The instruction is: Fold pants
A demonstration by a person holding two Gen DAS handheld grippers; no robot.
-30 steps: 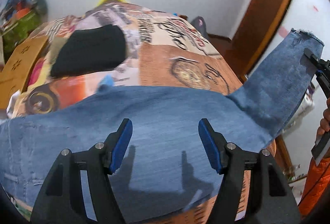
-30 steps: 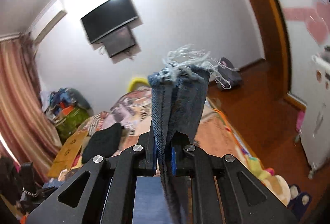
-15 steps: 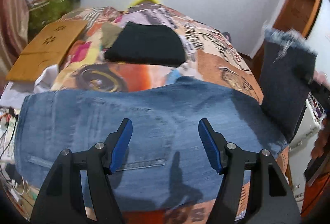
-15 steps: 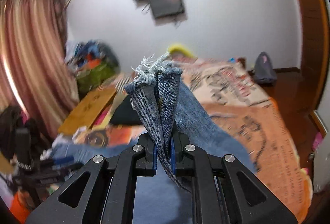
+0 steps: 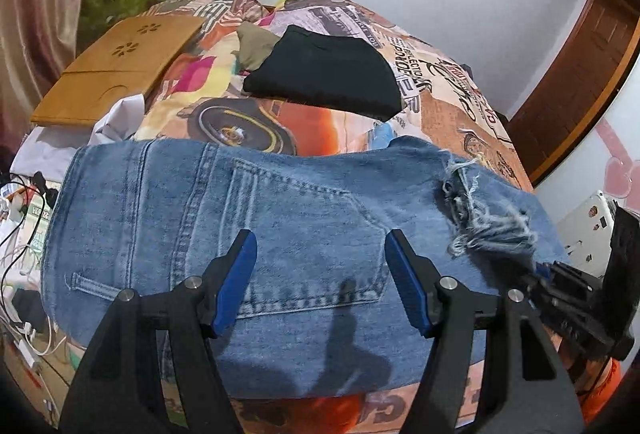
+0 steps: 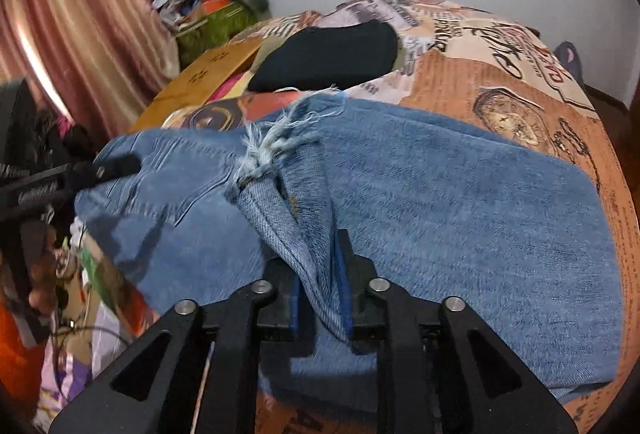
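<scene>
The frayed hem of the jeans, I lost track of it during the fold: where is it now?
The frayed hem lies on top of the jeans, just ahead of the right gripper that pinches that leg, with the folded black garment beyond it.

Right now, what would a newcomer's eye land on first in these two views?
The blue jeans spread across the near end of the printed bedspread, frayed hem folded over toward the waist. The right gripper pinches that leg end, while the left gripper hangs open above the back pocket. Behind lies a folded black garment.
</scene>
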